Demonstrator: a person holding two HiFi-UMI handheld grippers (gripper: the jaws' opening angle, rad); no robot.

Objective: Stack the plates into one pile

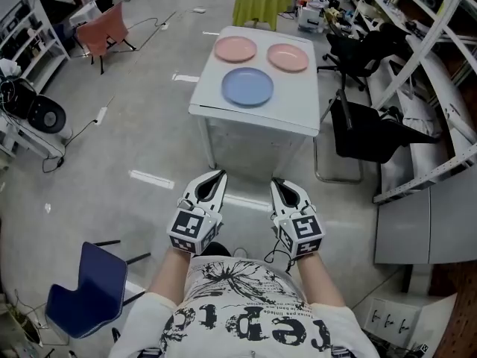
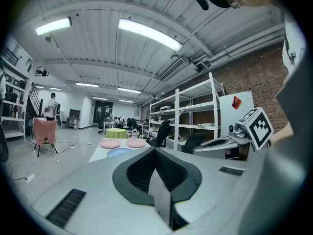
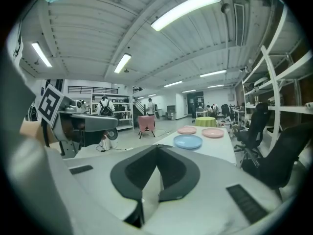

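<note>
Head view: blue plate (image 1: 247, 86) and two pink plates (image 1: 235, 48) lie unstacked on the table (image 1: 298, 118); left gripper (image 1: 216, 176) and right gripper (image 1: 277, 183), jaws closed and empty, well short of them; best to approach squarely, opening before a rim

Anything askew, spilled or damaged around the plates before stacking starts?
Nothing stands out. The blue plate, left pink plate and right pink plate lie flat and apart on the table; the left gripper and right gripper are shut and empty.

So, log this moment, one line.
left gripper: shut, empty | right gripper: shut, empty | blue plate, pink plates: unstacked on table
</note>
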